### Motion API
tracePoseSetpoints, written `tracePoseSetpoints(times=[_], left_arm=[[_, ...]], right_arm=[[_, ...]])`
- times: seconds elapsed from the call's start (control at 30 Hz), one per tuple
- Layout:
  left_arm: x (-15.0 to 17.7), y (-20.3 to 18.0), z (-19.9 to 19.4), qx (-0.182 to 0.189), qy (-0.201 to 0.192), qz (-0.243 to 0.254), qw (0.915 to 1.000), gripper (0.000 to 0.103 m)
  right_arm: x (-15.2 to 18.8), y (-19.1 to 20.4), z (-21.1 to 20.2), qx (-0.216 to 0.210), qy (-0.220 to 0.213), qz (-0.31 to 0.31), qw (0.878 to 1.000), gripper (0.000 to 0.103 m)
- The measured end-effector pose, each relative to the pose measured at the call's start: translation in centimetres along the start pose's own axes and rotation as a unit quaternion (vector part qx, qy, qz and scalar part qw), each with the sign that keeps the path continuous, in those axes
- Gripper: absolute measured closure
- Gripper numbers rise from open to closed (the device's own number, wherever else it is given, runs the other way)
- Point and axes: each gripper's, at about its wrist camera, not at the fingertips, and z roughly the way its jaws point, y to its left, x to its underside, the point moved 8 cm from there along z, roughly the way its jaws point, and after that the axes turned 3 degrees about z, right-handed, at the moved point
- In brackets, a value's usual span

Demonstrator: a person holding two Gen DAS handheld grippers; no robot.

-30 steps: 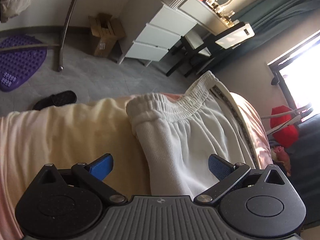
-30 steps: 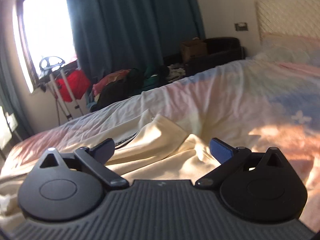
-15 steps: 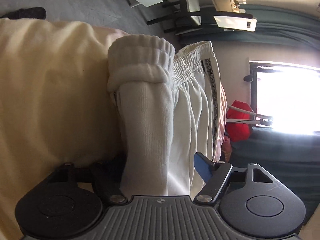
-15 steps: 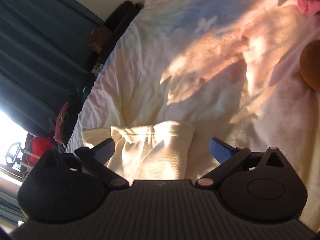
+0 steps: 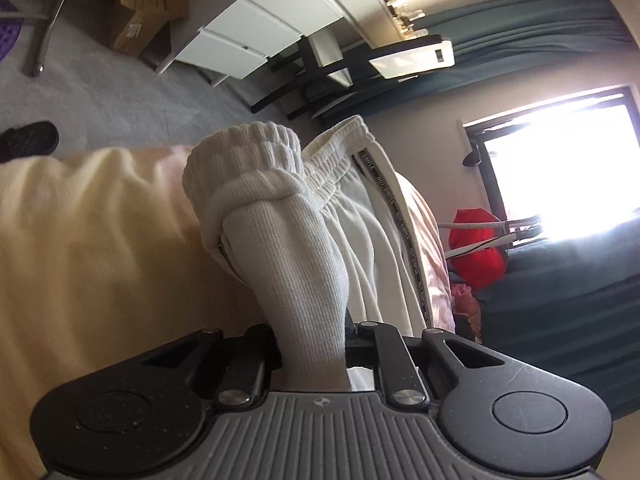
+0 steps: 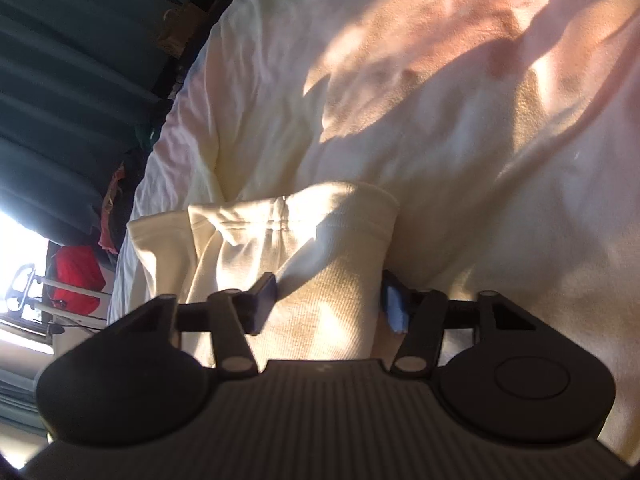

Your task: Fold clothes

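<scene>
Both grippers are on cloth here. The left gripper (image 5: 312, 344) is clamped tight on the white sweatpants (image 5: 296, 248), squeezing a ribbed leg section between its fingers, with the cuff (image 5: 244, 160) bunched up just past the grip. The rest of the pants, waistband (image 5: 340, 148) and a black side stripe (image 5: 400, 216), lies draped on the bed (image 5: 80, 240), near its edge.

The right gripper (image 6: 328, 300) has its fingers closed in on a cream ribbed cuff (image 6: 332, 240), pads touching both sides of the fabric, so it looks pinched. That piece rests on the bed's sunlit sheet (image 6: 440, 100).

Background in the left view: white drawers (image 5: 256, 28), a cardboard box (image 5: 148, 16), grey floor, a window (image 5: 560, 160), something red (image 5: 476, 244) below it.
</scene>
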Motion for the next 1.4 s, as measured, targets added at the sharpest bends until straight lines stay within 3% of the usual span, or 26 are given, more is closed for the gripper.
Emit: tracePoseSetpoints(times=[0.07,0.2,0.3,0.57,0.8,0.97,1.1,1.2,1.33,1.4], left_arm=[[-0.2,-0.8,-1.4,0.016,-0.028,0.009,0.9995,0.091],[-1.0,-2.6,-4.4,0.055,-0.091,0.015,0.9943,0.093],[-2.0,-3.4,-5.4,0.058,-0.124,0.006,0.9906,0.094],[-5.4,-8.8,-2.0,0.039,-0.115,0.071,0.9900,0.094],[-10.0,-18.6,7.8,0.016,-0.117,0.140,0.9831,0.094],[-13.1,-22.6,19.4,-0.024,-0.091,0.123,0.9879,0.093],[-12.8,-23.2,28.1,-0.097,-0.056,0.166,0.9799,0.093],[-12.7,-21.6,32.4,-0.137,-0.027,0.179,0.9739,0.092],[-12.6,-20.0,34.3,-0.149,-0.002,0.190,0.9705,0.089],[-12.4,-19.6,34.5,-0.149,0.005,0.196,0.9691,0.081]], right_arm=[[-0.3,0.0,-0.5,0.000,-0.013,0.001,1.000,0.096],[-1.7,0.7,-3.6,-0.044,-0.064,0.016,0.997,0.097],[-2.3,1.8,-6.4,-0.068,-0.099,0.002,0.993,0.097],[-3.2,8.7,-6.1,-0.091,-0.101,-0.064,0.989,0.097],[-4.5,23.1,0.0,-0.094,-0.124,-0.142,0.978,0.097],[-4.0,30.1,9.7,-0.030,-0.147,-0.196,0.969,0.097],[-3.2,31.0,17.5,0.012,-0.135,-0.203,0.970,0.097],[-2.1,30.3,22.0,0.049,-0.115,-0.224,0.967,0.097],[-1.4,29.5,21.1,0.025,-0.104,-0.225,0.968,0.093],[-1.1,29.1,20.5,0.012,-0.100,-0.225,0.969,0.090]])
